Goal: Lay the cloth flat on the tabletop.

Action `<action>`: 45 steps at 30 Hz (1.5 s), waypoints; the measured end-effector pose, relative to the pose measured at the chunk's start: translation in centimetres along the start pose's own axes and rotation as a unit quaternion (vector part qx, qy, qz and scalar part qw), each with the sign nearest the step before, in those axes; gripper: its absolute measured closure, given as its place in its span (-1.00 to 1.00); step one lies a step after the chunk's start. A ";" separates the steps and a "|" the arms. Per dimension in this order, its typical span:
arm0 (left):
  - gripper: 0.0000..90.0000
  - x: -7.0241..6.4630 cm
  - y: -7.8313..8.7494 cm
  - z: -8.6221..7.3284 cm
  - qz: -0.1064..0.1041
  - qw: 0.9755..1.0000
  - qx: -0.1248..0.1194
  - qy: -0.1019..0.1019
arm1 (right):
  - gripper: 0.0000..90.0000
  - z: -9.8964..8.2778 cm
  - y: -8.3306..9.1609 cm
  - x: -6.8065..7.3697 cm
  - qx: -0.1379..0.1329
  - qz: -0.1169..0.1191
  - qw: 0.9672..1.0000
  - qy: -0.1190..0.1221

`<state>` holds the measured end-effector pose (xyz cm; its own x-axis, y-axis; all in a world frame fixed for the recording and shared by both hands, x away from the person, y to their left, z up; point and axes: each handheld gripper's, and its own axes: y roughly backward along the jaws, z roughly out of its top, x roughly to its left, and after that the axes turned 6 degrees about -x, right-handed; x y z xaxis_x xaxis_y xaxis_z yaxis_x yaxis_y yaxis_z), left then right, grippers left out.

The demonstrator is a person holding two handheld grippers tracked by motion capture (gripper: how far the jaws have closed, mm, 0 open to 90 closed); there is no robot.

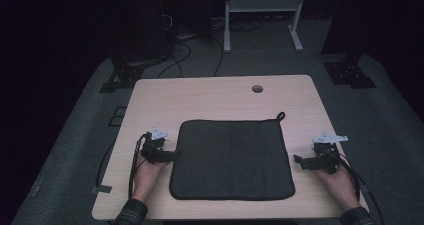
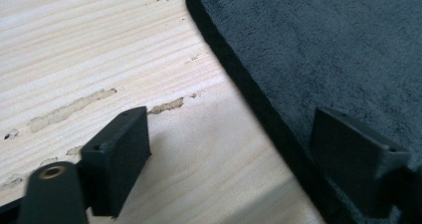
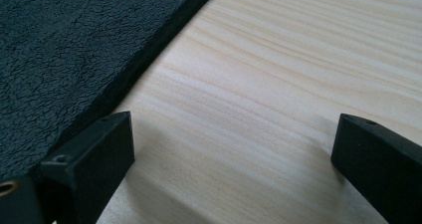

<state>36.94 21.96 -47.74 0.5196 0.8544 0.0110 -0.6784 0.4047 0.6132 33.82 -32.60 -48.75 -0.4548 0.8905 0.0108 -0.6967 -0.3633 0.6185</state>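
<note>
My left gripper point(image 1: 170, 155) has its jaws apart, astride the left edge of the dark mat point(image 1: 231, 159): in the left gripper view 1 jaw stands over bare wood at 7 o'clock, the other over the mat point(image 2: 318, 50) at 4 o'clock, with the black hem running between them and neither pad pressing on it. My right gripper point(image 1: 302, 162) is open wide too, with bare wood between its jaws and the mat's point(image 3: 64, 50) right edge just beside its 8 o'clock jaw. The mat lies flat at the middle of the wooden table point(image 1: 210, 95), its hanging loop point(image 1: 280, 116) at 1 o'clock.
</note>
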 end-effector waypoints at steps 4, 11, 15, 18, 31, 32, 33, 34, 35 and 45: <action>-0.40 -0.1 0.3 0.0 -0.004 1.000 -0.002 -0.002 | -0.95 0.0 0.0 0.0 0.000 0.001 1.000 0.001; -0.04 0.6 0.8 -0.3 -0.011 1.000 -0.006 -0.001 | -0.95 -0.1 0.1 0.0 0.000 0.002 1.000 0.003; 0.16 0.1 0.8 -0.2 -0.017 1.000 -0.007 -0.005 | -0.95 -0.1 0.1 0.0 0.000 0.002 1.000 0.003; 0.24 -0.1 0.8 -0.2 -0.021 1.000 -0.007 -0.005 | -0.95 -0.1 0.1 0.0 0.000 0.002 1.000 0.003; 0.18 -1.2 0.6 -0.1 -0.022 1.000 -0.013 -0.010 | -0.95 -0.1 0.1 0.0 0.000 0.002 1.000 0.003; 0.27 -1.3 0.6 -0.1 -0.024 1.000 -0.012 -0.009 | -0.95 -0.1 0.1 0.0 0.000 0.002 1.000 0.003; 0.32 -1.3 0.6 -0.1 -0.025 1.000 -0.012 -0.009 | -0.95 -0.1 0.1 0.0 0.000 0.002 1.000 0.003; 0.34 -1.4 0.6 -0.1 -0.026 1.000 -0.013 -0.008 | -0.95 -0.1 0.1 0.0 0.000 0.002 1.000 0.003; 0.39 -1.4 0.6 -0.1 -0.029 0.999 -0.014 -0.007 | -0.95 -0.1 0.1 0.0 0.000 0.002 1.000 0.003; 0.87 -1.6 0.4 -0.1 -0.054 0.998 -0.017 0.014 | -0.95 -0.1 0.1 0.0 0.000 0.002 1.000 0.003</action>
<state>35.73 20.77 -47.59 0.5763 0.8137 -0.0764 -0.6364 0.5054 0.5827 33.75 -32.63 -48.76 -0.4610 0.8874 0.0098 -0.6948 -0.3678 0.6181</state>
